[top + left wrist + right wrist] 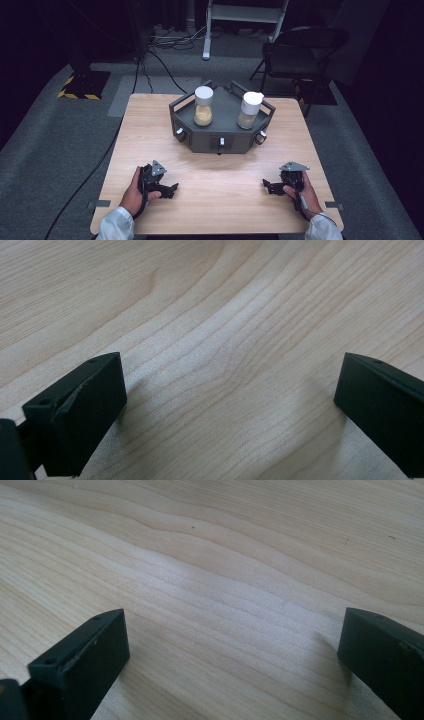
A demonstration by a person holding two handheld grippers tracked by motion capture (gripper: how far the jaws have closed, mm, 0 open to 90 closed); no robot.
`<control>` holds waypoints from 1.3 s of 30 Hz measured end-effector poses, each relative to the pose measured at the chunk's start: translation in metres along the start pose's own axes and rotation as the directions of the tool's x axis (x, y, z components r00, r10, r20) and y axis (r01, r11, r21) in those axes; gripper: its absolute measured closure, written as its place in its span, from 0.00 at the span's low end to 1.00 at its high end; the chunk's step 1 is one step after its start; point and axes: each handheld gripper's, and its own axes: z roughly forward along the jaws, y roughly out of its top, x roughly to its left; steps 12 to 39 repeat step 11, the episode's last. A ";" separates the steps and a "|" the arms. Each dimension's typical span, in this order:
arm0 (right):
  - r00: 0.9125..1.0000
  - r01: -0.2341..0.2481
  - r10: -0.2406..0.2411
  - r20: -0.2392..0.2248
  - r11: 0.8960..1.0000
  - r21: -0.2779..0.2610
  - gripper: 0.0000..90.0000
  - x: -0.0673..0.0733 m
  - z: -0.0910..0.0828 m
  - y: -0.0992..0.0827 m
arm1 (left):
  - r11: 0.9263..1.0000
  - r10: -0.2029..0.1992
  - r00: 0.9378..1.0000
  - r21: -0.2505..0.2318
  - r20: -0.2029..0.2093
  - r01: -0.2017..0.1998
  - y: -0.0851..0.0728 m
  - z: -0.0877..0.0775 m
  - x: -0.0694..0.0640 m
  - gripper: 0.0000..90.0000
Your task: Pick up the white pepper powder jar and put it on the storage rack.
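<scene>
Both tools rest on the wooden table (150,130), jaws spread wide and holding nothing: the left gripper (172,190) and the right gripper (266,186). No step seems begun yet. The two jars (203,106) stand in the grey tray (220,142) at twelve o'clock, well apart from them. The way forward is free; table edges lie near both hands.

Light wood-grain table (215,170), square top, standing on grey carpet. Dark grey hexagonal tray (220,137) sits on its far-centre part. Left gripper (172,190) and right gripper (266,186) rest on the near part, well apart, jaws spread wide over bare wood.
</scene>
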 end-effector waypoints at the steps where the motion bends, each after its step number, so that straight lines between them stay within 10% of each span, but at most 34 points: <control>1: 1.000 0.001 -0.001 -0.001 1.000 0.000 0.00 0.000 0.000 0.000 | 1.000 0.000 1.000 0.000 0.000 0.000 0.000 0.000 0.000 0.00; 39: 1.000 0.004 -0.004 -0.004 1.000 0.001 0.00 -0.001 0.000 0.000 | 1.000 0.001 1.000 0.001 0.001 -0.001 0.000 0.000 0.000 0.00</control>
